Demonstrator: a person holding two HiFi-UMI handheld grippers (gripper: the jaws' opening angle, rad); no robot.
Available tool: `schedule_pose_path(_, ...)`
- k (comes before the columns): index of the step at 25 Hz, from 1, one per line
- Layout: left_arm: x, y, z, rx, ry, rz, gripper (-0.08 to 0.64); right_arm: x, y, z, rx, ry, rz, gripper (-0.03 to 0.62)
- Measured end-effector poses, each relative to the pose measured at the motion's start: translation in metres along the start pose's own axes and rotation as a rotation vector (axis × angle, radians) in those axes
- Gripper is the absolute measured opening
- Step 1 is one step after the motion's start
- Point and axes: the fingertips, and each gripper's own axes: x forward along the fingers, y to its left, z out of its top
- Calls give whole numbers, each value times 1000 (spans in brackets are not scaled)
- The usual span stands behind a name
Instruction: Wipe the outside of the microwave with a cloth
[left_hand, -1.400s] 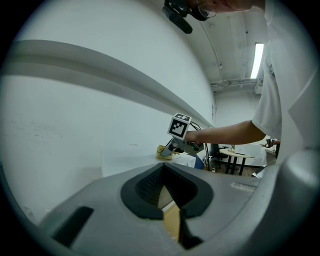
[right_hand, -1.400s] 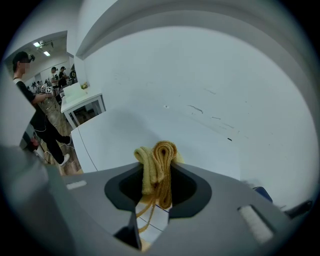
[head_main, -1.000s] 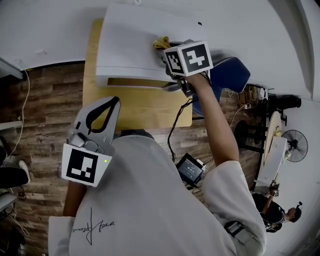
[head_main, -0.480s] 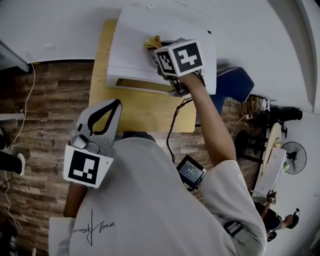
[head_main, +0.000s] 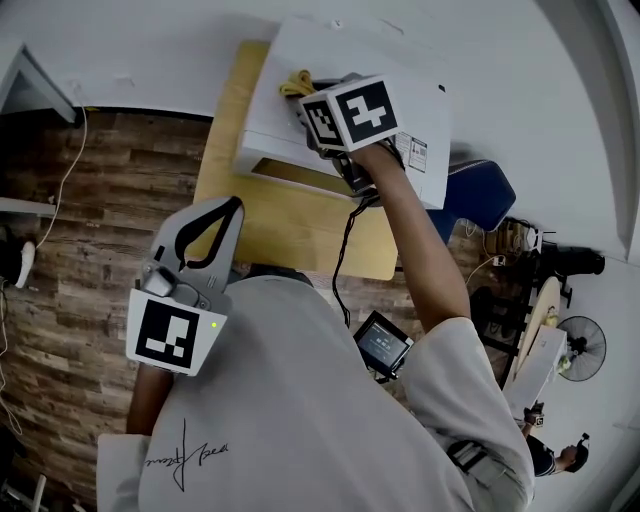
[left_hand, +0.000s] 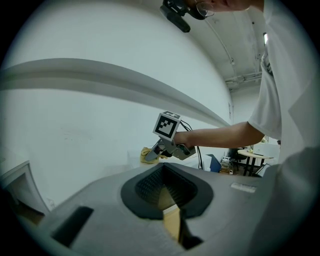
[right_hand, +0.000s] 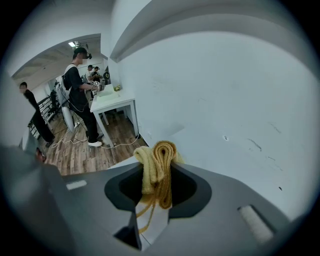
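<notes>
With the right gripper (head_main: 308, 102) clamped on the cloth (right_hand: 159, 169) at the far left of the microwave (head_main: 415, 112) top, and the left gripper (head_main: 232, 208) closed, empty, held near, a hard push could slide the unbraced microwave along the worktop (head_main: 290, 215).
</notes>
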Motion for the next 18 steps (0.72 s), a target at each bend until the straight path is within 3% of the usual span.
schedule_pose_path(6,-16,10,0,-21,-8,62,-8,12,32,22,25,-27,109,121)
schedule_pose_path(9,-18,12,1,-26,-15,72,-8,4,65,37,67,-86,282,120)
schedule_pose_path(11,-19,12,4,-28,-22,71,-8,-11,81,51,99,-157,353,120)
schedule_pose_path(18,-14,15,6,-30,-5,59,-8,-58,67,62,117,-306,288,120)
